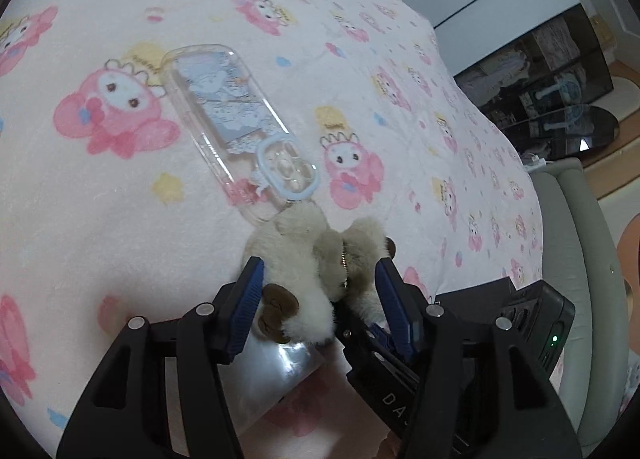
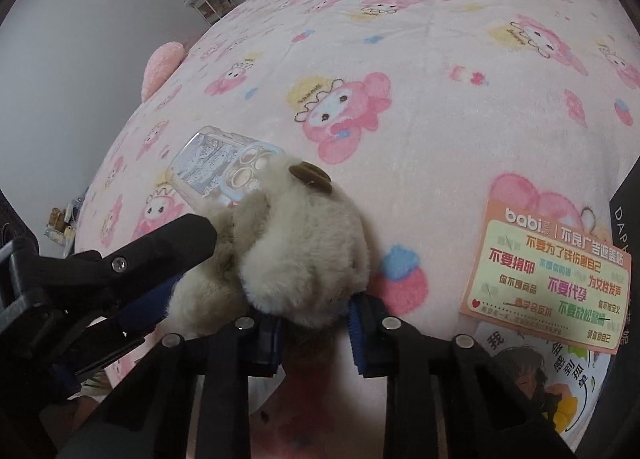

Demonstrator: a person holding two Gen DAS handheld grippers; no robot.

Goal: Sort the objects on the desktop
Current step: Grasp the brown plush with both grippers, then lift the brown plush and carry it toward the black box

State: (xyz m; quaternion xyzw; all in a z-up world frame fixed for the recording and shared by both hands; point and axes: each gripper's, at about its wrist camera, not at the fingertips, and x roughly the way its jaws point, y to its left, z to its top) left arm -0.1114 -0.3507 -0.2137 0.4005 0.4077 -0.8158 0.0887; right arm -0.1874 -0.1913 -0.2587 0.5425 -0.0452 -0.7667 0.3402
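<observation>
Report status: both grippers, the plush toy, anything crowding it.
Right gripper shut on plush toy. Left gripper open, straddling its body. Clear phone case touching the toy; sticker card clear to the right.

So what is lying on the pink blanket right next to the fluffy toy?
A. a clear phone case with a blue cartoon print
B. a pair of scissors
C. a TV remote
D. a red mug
A: a clear phone case with a blue cartoon print and a camera cutout lies on the blanket, one end right by the plush toy.
</observation>
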